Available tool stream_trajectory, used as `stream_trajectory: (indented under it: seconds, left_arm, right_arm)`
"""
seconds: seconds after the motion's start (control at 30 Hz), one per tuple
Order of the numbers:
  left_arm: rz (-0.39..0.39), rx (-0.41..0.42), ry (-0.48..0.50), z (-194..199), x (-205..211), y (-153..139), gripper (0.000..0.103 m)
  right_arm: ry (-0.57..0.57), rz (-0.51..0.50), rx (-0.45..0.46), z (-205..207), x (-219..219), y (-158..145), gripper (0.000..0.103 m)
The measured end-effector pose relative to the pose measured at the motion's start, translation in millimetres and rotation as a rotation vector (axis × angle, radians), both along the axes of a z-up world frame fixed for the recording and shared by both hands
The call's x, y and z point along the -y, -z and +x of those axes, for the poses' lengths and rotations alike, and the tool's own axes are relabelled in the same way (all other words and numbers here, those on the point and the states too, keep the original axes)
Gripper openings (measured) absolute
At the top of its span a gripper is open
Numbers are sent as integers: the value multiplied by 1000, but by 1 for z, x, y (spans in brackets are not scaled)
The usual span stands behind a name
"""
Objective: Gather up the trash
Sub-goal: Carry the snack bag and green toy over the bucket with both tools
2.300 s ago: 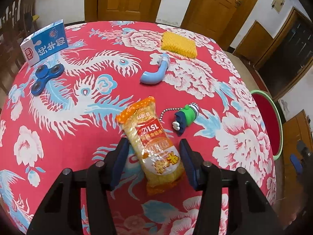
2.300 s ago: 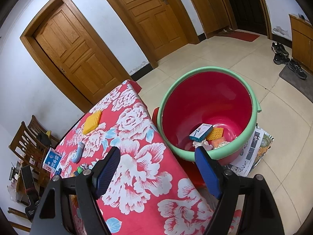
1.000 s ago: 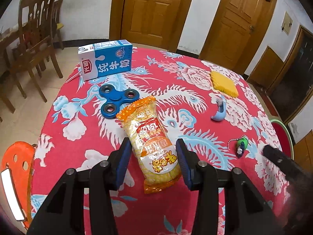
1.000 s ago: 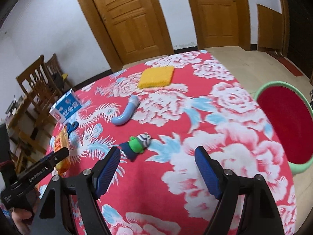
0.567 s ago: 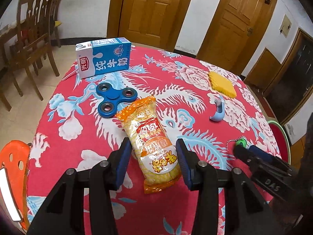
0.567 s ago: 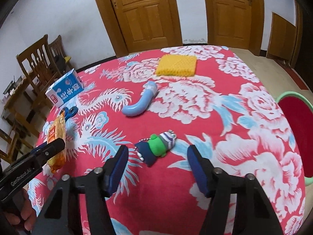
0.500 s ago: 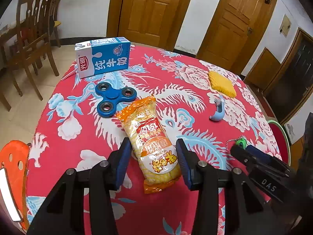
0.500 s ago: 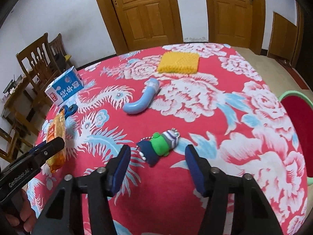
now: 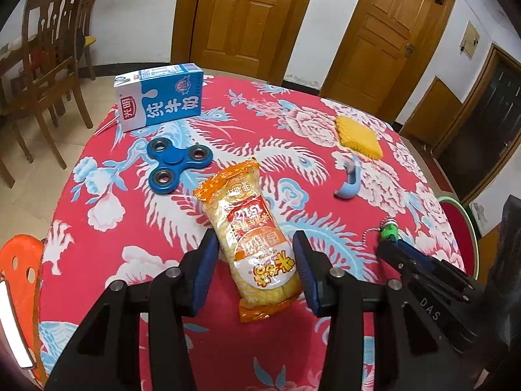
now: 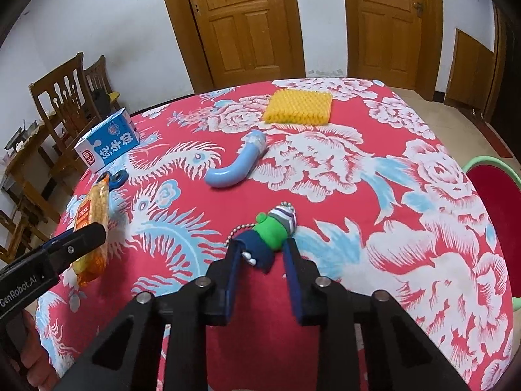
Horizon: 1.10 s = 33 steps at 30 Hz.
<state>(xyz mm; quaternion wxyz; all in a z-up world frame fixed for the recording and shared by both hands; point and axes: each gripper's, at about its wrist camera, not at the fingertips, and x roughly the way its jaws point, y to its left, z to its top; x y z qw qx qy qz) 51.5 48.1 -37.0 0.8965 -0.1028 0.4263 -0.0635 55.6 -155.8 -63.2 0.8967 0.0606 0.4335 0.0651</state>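
Observation:
An orange snack packet (image 9: 252,233) lies on the red flowered table (image 9: 97,228). My left gripper (image 9: 255,251) is open, its fingers either side of the packet's near half. The packet also shows in the right wrist view (image 10: 91,224). My right gripper (image 10: 260,254) is open around a green and blue keychain toy (image 10: 272,236), fingers close on both sides; the toy also shows in the left wrist view (image 9: 389,231). A red bin with a green rim (image 10: 488,189) stands by the table's right edge.
On the table lie a blue milk carton (image 9: 159,101), a blue fidget spinner (image 9: 176,164), a yellow sponge (image 9: 358,137) and a light blue curved tube (image 10: 237,166). Wooden chairs (image 9: 49,65) stand left. An orange stool (image 9: 19,277) is near left.
My right gripper swung from the bin to the table, came down over the keychain toy and narrowed around it. My left gripper stayed open around the snack packet.

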Motion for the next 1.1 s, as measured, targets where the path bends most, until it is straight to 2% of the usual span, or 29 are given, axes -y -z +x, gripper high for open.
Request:
stream_trajectory:
  seconds: [0.07,0.2,0.4,0.6,0.87,1.0,1.1]
  left_arm:
    - [-2,1,7,-1,3,-2,47]
    - [-4,4,20,-3,8,-5,47]
    - [-17,2,51,-6,19,-8,47]
    - [-72,-19,112,-7,34,-12,47]
    - [-74,-15,173,-8,62,-22,47]
    - [-141,-46,226,-5,76,-25,47]
    - [-125,-37,256,-5,93,-30,47]
  right_arm:
    - [2,5,9,-3,2,-2,21]
    - [12,26,27,-11,11,-8,19]
    - [63,76,35,-24,38,-14,19]
    - [124,114,67,-40,70,-28,19]
    - [206,152,87,-54,111,-40,19]
    - [250,167,113,-63,132,-46,19]
    - [281,178,134,-69,148,-51,19]
